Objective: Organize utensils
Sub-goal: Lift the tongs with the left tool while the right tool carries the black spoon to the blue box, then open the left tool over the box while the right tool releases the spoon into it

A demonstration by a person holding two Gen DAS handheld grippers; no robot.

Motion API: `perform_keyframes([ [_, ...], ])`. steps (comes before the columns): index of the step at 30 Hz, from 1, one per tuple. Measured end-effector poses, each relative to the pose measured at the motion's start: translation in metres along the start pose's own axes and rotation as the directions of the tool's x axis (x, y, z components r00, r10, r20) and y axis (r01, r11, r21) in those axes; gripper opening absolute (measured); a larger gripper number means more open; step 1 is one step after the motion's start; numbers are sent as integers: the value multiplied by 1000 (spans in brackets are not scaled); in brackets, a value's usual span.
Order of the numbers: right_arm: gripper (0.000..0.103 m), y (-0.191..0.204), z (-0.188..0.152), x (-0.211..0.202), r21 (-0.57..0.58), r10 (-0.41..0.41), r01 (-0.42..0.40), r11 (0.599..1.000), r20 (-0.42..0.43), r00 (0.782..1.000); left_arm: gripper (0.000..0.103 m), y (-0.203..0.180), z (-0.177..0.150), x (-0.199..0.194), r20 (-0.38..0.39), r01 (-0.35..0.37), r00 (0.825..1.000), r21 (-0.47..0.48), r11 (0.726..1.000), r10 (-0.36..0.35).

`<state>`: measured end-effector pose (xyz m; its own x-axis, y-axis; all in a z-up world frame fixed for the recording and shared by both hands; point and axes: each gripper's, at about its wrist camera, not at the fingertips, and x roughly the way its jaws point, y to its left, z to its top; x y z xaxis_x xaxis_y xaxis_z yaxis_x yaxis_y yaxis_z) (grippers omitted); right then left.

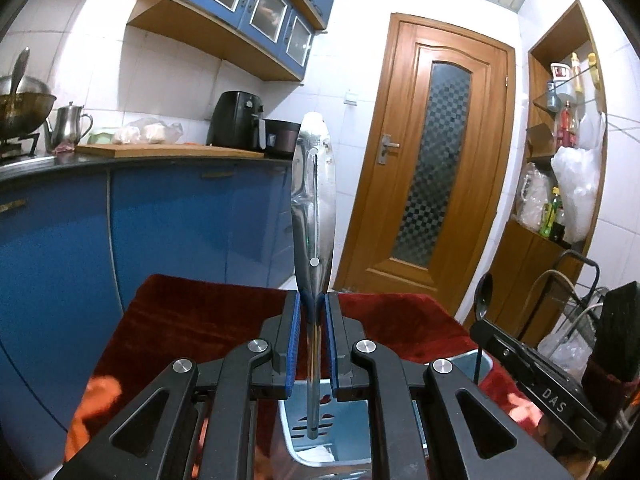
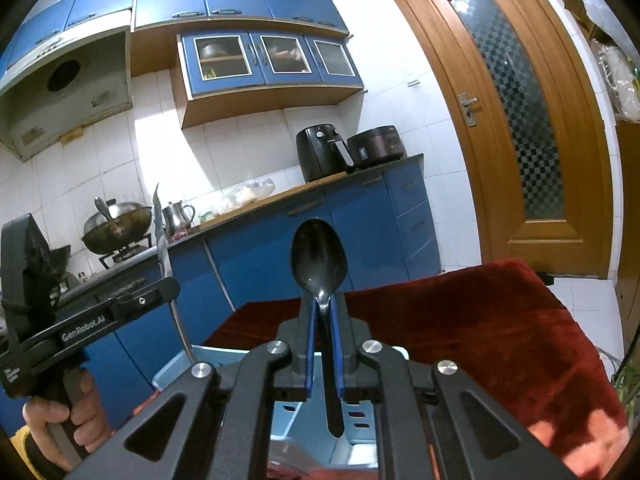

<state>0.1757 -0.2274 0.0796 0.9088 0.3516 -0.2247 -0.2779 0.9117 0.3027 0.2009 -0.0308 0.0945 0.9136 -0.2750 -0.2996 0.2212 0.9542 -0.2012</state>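
My left gripper (image 1: 313,300) is shut on a shiny metal spatula (image 1: 314,200), held upright with its blade up and its handle end down over a light blue utensil holder (image 1: 348,440). My right gripper (image 2: 324,300) is shut on a black spoon (image 2: 319,258), bowl up, handle pointing down over the same blue holder (image 2: 172,372). In the left wrist view the black spoon (image 1: 483,296) and the right gripper's body show at the right. In the right wrist view the left gripper's body and the spatula (image 2: 162,236) show at the left.
The holder stands on a table with a red cloth (image 1: 200,320). Beyond are blue kitchen cabinets (image 1: 160,220), a counter with an air fryer (image 1: 236,124), a kettle and a wok (image 2: 116,228). A wooden door (image 1: 436,168) and a cluttered shelf (image 1: 568,140) are at the right.
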Motion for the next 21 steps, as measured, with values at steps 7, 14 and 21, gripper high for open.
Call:
perform_keyframes([
  [7,10,-1,-13,1,-31,-15,14,999,-47,999,12,-4,-16,7,-27,11,1000,25,1000,-10],
  [14,30,-1,-17,-6,-36,-32,30,999,-78,996,26,-5,-26,7,-79,39,996,39,999,-35],
  [21,30,5,-13,-18,-39,-17,15,999,-64,998,36,-13,-27,-4,-78,46,996,79,996,-40],
])
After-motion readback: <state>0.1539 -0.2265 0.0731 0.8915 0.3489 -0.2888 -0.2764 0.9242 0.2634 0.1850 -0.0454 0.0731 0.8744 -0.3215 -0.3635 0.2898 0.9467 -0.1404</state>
